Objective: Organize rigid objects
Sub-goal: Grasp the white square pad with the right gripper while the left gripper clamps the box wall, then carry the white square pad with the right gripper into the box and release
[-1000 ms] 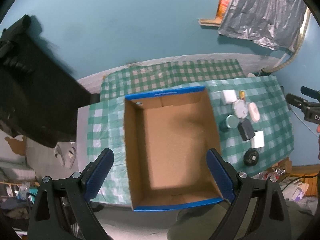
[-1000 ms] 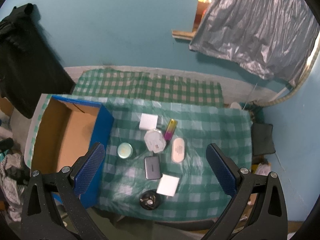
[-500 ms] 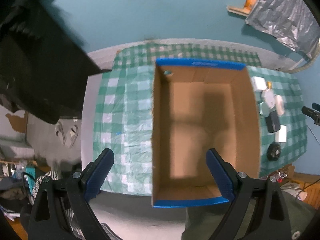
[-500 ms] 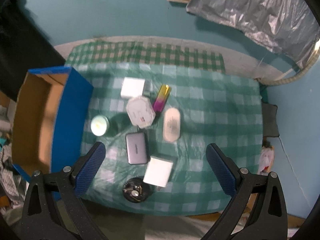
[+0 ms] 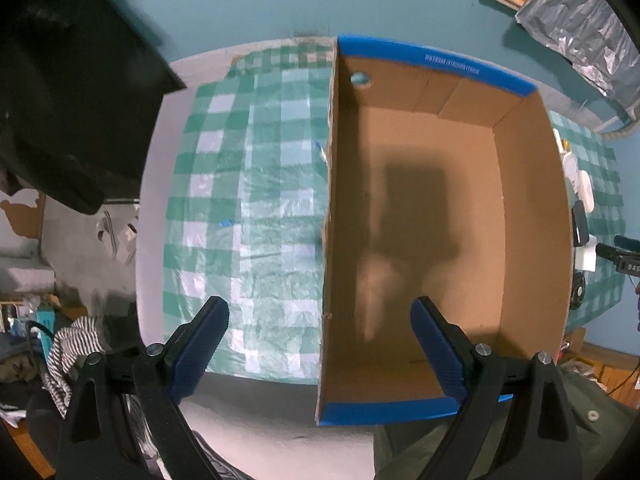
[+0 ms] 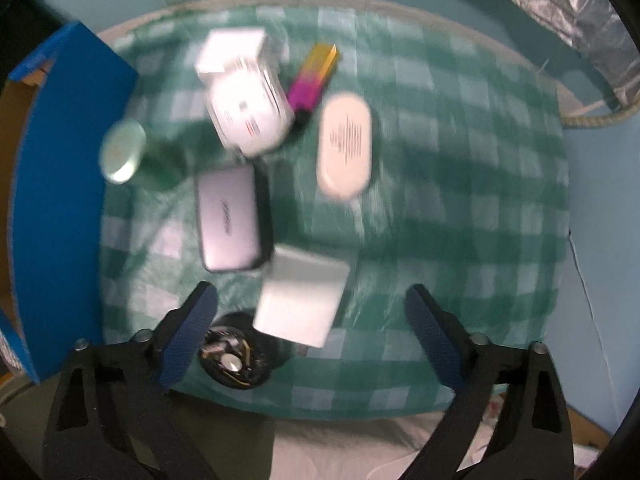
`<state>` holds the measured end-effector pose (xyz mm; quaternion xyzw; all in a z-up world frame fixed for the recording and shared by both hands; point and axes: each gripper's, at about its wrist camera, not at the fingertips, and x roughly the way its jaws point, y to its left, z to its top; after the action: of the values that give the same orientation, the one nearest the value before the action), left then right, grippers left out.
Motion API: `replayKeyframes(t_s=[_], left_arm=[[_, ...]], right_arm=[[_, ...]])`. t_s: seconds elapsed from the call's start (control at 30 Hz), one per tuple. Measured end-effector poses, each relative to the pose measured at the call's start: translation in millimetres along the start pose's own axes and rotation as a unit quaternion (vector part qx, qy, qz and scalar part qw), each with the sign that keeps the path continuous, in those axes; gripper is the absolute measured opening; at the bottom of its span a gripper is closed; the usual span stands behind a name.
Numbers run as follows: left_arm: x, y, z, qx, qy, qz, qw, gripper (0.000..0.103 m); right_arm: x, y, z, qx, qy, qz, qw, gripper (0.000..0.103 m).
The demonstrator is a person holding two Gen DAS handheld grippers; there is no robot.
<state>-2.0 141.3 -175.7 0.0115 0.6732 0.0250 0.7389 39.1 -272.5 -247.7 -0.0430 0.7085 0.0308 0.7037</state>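
An empty cardboard box with a blue rim [image 5: 436, 60] sits on the green checked table; its blue side shows in the right wrist view [image 6: 60, 200]. My left gripper [image 5: 320, 316] is open above the box's left wall. My right gripper [image 6: 310, 304] is open low over a white square box [image 6: 302, 294]. Around it lie a grey case [image 6: 228, 218], a black round object [image 6: 232, 360], a white oval case [image 6: 346, 146], a white octagonal box [image 6: 250, 114], a white cube [image 6: 234, 54], a pink-gold stick [image 6: 314, 78] and a green tin [image 6: 122, 152].
The green checked cloth [image 5: 248, 200] covers the table left of the box. A black bag [image 5: 60, 80] hangs at the far left. Silver foil [image 5: 580, 20] hangs on the blue wall at the right. The right view is motion-blurred.
Both grippers have come down closer to the table. The left view has shifted left across the box. The right gripper now hangs over the white square box.
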Motion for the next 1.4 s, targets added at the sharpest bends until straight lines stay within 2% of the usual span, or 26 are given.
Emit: replayKeyframes(t_s=[0.07, 0.3, 0.37, 0.5, 0.67, 0.7, 0.77, 0.83, 1.0, 1.07, 1.17, 1.4], left_arm=[[7, 1, -3, -0.005, 0.011, -0.003, 0.9999, 0.085], [23, 6, -12, -0.011, 0.022, -0.016, 0.9996, 0.084], [27, 7, -13, -0.011, 0.029, -0.014, 0.9994, 0.078], [33, 7, -19, -0.01, 0.036, -0.015, 0.9992, 0.072], [41, 10, -22, -0.018, 0.045, -0.02, 0.9986, 0.05], [43, 10, -22, -0.02, 0.046, -0.024, 0.9984, 0.049], [47, 10, -22, -0.025, 0.052, -0.027, 0.998, 0.038], [51, 9, -23, -0.025, 0.058, -0.024, 0.9977, 0.032], [59, 5, -24, -0.017, 0.068, -0.03, 0.9971, 0.021], [60, 3, -23, -0.01, 0.069, -0.03, 0.9971, 0.013], [62, -1, -23, -0.002, 0.074, -0.031, 0.9967, 0.008], [60, -11, -22, 0.023, 0.076, -0.033, 0.9963, 0.008]], right_arm=[[12, -3, -4, 0.007, 0.012, 0.003, 1.0, 0.088], [31, -11, -3, 0.021, 0.02, 0.0, 1.0, 0.084], [34, -12, -1, 0.023, 0.023, 0.007, 0.999, 0.081], [39, -12, 1, 0.017, 0.016, 0.015, 1.0, 0.07], [45, -4, 4, 0.014, 0.02, 0.019, 1.0, 0.057], [46, -4, 5, 0.015, 0.021, 0.022, 0.999, 0.057], [49, -5, 9, 0.023, 0.023, 0.022, 0.999, 0.057], [48, -3, 9, 0.027, 0.022, 0.02, 0.999, 0.056], [49, 0, 10, 0.023, 0.011, 0.019, 1.0, 0.054], [51, -1, 8, 0.018, 0.012, 0.016, 1.0, 0.054], [47, -8, 3, 0.017, 0.012, 0.012, 1.0, 0.053], [56, -14, 2, 0.016, 0.011, 0.012, 1.0, 0.053]])
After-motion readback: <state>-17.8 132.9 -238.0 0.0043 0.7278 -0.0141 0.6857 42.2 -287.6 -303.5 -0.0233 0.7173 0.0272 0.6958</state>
